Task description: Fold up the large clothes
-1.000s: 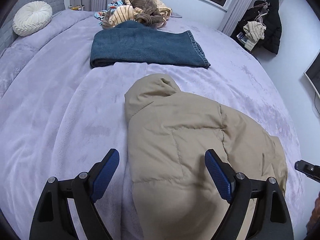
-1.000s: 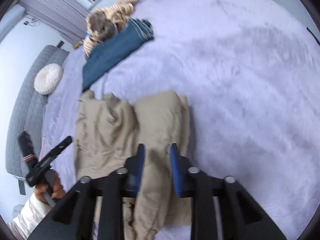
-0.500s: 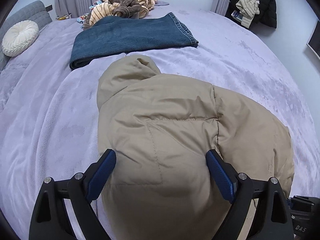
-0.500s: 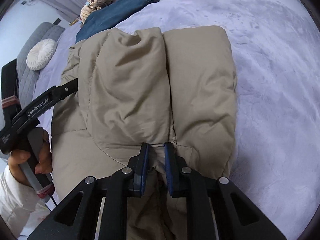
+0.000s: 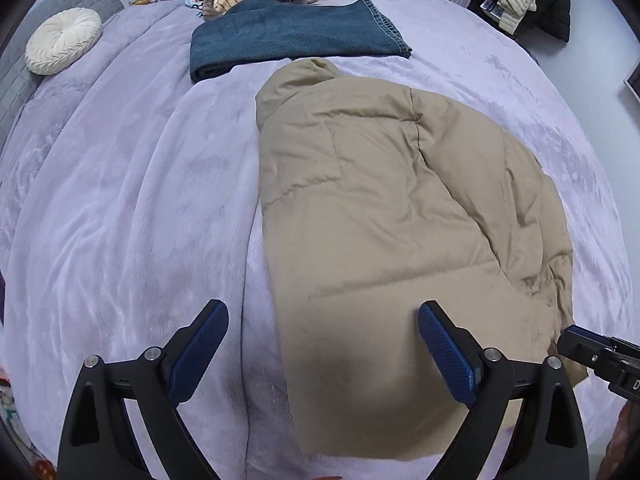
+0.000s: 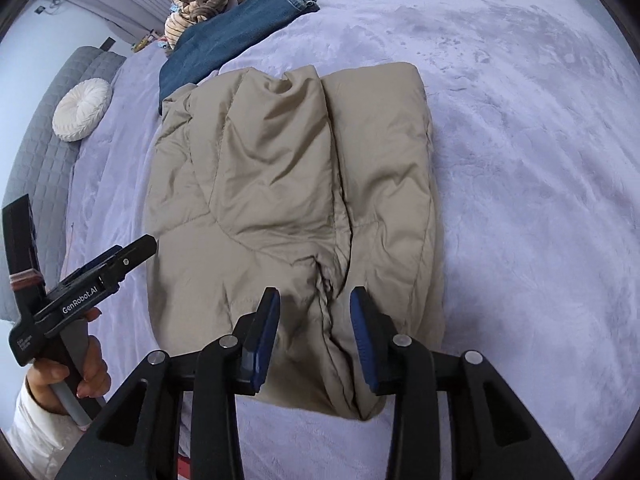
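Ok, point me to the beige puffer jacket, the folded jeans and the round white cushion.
beige puffer jacket point(image 5: 384, 216): left wrist view, middle of its quilted back.
folded jeans point(image 5: 296, 38): left wrist view, centre of the top layer.
round white cushion point(image 5: 63, 41): left wrist view, its pleated centre.

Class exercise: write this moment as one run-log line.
step: fold jacket | jacket: lying folded on bed | left gripper: open, holding nothing | right gripper: jaws just opened, jacket released
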A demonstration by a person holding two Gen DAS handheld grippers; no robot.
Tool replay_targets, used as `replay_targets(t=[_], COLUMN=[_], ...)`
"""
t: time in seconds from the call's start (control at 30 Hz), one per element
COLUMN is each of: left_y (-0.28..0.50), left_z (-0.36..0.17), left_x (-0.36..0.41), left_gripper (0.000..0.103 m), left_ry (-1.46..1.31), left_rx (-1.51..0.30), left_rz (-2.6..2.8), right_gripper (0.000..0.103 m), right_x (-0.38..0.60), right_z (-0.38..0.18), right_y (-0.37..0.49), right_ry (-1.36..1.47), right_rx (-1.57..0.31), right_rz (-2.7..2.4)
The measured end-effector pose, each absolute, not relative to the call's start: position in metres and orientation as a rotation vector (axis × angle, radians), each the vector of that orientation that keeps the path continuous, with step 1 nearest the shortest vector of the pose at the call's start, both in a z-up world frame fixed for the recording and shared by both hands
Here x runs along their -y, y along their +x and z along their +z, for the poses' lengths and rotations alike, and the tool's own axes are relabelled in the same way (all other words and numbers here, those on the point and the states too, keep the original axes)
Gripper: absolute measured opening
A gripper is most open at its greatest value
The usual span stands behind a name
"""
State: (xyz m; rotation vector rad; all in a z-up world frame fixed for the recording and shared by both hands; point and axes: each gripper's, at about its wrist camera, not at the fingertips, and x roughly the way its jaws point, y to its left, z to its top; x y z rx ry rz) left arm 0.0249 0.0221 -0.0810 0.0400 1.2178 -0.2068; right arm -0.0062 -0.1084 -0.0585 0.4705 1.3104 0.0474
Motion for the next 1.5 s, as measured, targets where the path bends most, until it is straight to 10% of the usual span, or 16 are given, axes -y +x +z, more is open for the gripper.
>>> replay_targets(t=[0.37,1.17,1.23,1.5], left_y=[-0.017,-0.101,-0.108,-0.133], left_z=[-0.058,0.007,0.016,0.048], left_x=[-0.032,-0.037,-0.035,-0.032], left_gripper=[0.103,0.103,0.103,0.103], left_ry=[0.058,0.033,0.031,0.035], left_rx=[-1.229,-1.116,-1.106,-1.047], left_rz=[-0.183,-0.106,-0.114,-0.097], right_gripper=[0.041,0.084,0.103,0.103], right_x=[0.099,0.077,0.076,0.071], right_z=[-0.037,0.025,0.037,0.067], right_y=[-0.043,-0.097,-0.105,-0.116], right_ry=[0.480,0.290,0.260,0.213], right_rx=[-1.304,-1.179,-1.147,-1.081], right_rz=[-0.007,-0.079,-0.092,-0.112])
